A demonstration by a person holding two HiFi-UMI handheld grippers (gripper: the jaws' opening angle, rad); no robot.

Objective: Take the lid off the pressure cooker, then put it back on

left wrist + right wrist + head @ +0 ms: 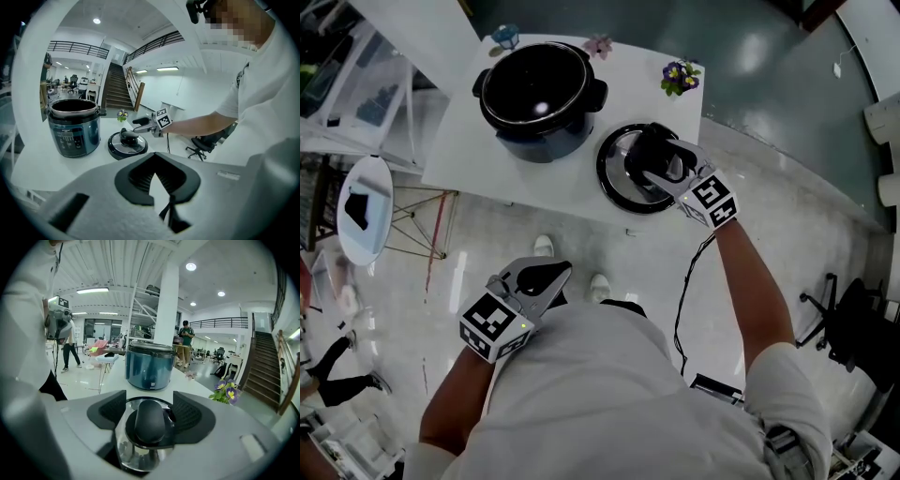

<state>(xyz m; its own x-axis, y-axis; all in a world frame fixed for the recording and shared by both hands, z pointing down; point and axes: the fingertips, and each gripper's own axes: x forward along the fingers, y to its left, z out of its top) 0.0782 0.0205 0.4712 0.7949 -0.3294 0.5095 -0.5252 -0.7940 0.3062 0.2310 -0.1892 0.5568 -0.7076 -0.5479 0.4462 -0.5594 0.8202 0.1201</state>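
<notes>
Now | right gripper (150, 404) spread wide around lid handle (150, 423), gaps visible only in its view | left gripper (154, 162) closed, empty

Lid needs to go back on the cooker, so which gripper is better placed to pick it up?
Right. The right gripper hovers open astride the lid handle; the left gripper is shut and held far back from the table.

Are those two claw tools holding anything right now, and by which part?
Nothing is held. The right gripper stands open, jaws either side of the lid handle, not pressing it; the left gripper is empty.
</notes>
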